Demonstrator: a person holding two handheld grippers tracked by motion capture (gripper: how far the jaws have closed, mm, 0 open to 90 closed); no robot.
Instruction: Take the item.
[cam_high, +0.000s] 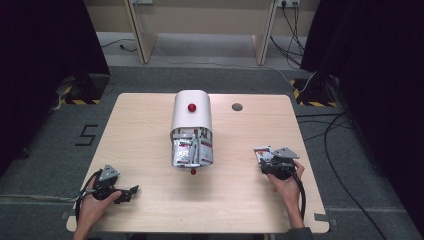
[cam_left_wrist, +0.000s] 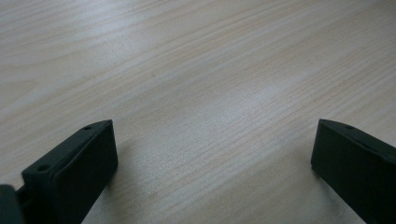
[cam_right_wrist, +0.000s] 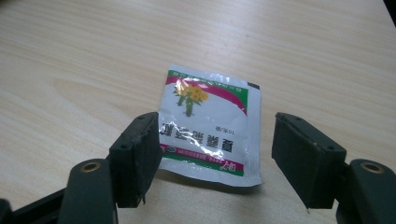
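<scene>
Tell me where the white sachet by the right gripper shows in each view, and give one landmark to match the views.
High view: the sachet lies at right of centre, just beyond the right gripper.
Left gripper view: bare tabletop between its open jaws; the sachet is not in this picture.
Right gripper view: the sachet lies flat at centre, between the open jaws.
Shared landmark: the pale wood-grain tabletop.

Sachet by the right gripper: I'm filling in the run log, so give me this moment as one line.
right gripper: open, jaws either side of sachet lying flat on table | left gripper: open, nothing between | white container: mid-table, more sachets inside
</scene>
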